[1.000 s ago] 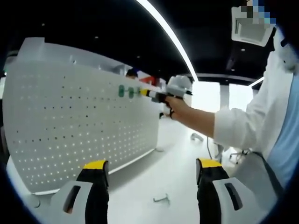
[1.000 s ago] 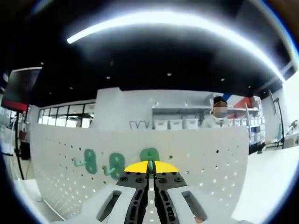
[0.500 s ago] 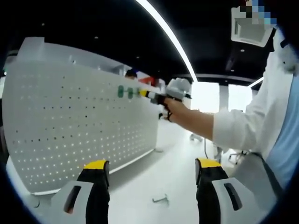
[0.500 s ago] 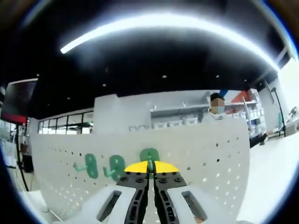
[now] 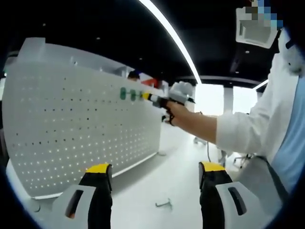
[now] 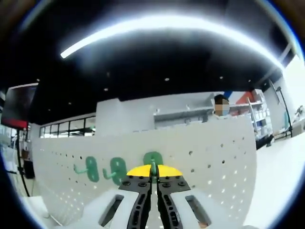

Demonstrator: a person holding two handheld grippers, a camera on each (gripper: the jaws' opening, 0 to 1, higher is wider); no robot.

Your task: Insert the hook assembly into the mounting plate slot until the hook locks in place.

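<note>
A white pegboard (image 5: 81,124) stands upright on the white table; it is the mounting plate (image 6: 214,162). Three green hooks sit in a row near its top edge (image 5: 132,94). My right gripper (image 6: 153,168) is shut on the third green hook (image 6: 153,159), held against the board. Beside it hang a second green hook (image 6: 116,169) and a first one (image 6: 90,168). From the left gripper view the right gripper (image 5: 151,97) and the person's hand show at the board. My left gripper (image 5: 151,171) stands open low over the table, holding nothing.
A loose metal hook (image 5: 164,204) lies on the white table (image 5: 167,176) between the left jaws. The person's white sleeve (image 5: 252,129) reaches across from the right. Shelves and a person (image 6: 221,105) stand behind the board.
The right gripper has tilted and shifted slightly against the board with the hook still held. The left gripper has stayed put.
</note>
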